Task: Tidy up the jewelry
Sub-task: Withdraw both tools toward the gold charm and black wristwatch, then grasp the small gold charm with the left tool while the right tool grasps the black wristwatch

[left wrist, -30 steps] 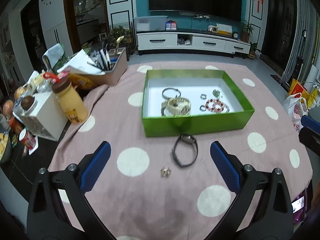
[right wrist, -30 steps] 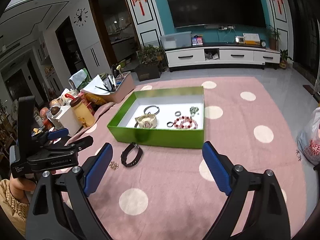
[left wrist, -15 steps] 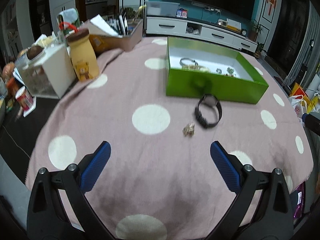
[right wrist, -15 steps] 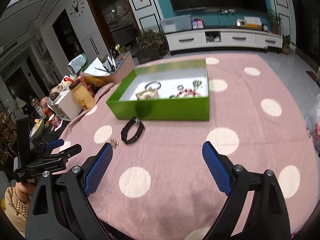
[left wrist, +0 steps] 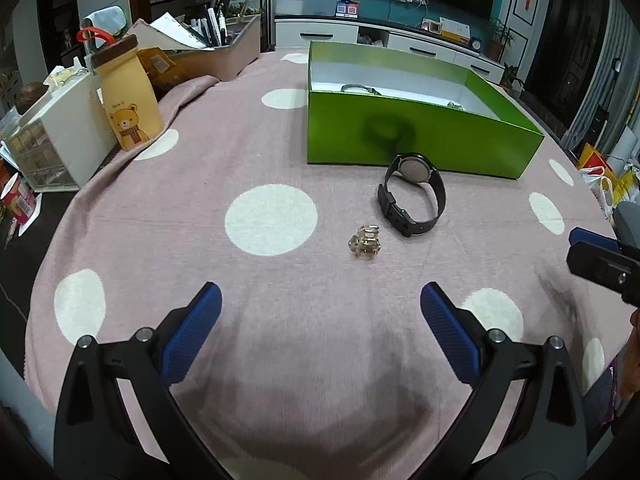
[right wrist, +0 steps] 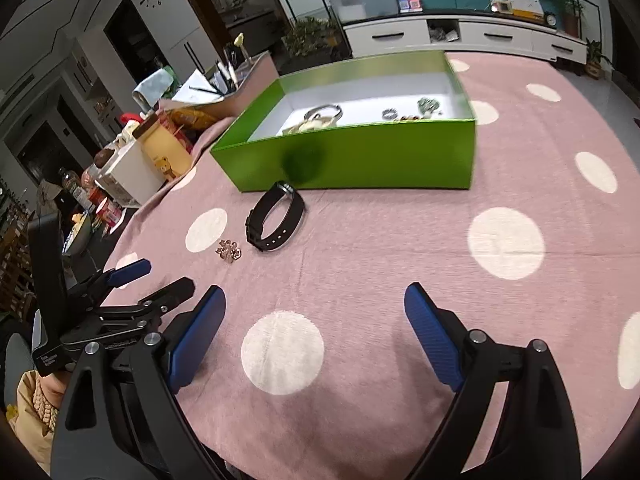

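Left gripper (left wrist: 320, 312) and right gripper (right wrist: 316, 312) both gape empty; centre your left on the gold brooch (left wrist: 365, 242), clear of the black watch (left wrist: 412, 194).

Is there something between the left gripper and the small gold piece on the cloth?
Nothing visible. Bare pink cloth lies between the open left gripper and the gold piece; the black watch sits beyond it.

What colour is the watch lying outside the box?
Black strap and case on the watch, clearest in the left wrist view, lying on the tablecloth before the green box.
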`<act>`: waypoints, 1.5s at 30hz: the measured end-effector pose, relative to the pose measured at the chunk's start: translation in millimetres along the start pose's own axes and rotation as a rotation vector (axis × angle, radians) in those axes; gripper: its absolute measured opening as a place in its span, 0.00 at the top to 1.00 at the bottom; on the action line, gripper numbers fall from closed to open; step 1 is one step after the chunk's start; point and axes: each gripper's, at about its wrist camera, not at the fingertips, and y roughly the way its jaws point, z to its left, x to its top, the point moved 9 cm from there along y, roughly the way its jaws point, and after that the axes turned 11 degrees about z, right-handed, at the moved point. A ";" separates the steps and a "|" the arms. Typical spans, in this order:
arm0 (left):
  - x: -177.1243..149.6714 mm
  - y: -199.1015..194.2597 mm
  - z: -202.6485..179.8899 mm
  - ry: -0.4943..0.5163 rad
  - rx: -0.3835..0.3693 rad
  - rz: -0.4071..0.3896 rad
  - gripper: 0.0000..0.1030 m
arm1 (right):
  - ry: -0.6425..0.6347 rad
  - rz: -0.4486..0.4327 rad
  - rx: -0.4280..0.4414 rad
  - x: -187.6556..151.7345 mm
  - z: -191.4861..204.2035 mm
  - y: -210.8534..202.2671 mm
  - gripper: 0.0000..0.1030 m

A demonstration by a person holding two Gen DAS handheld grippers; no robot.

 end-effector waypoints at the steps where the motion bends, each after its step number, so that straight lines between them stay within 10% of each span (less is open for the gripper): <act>1: 0.9 1.5 -0.4 0.002 -0.001 -0.001 0.02 | -0.002 0.007 0.006 1.6 1.3 4.4 0.12; 45: 35.7 45.6 -26.4 0.104 -0.020 0.001 0.74 | -0.069 0.117 -0.002 60.7 19.9 91.7 0.74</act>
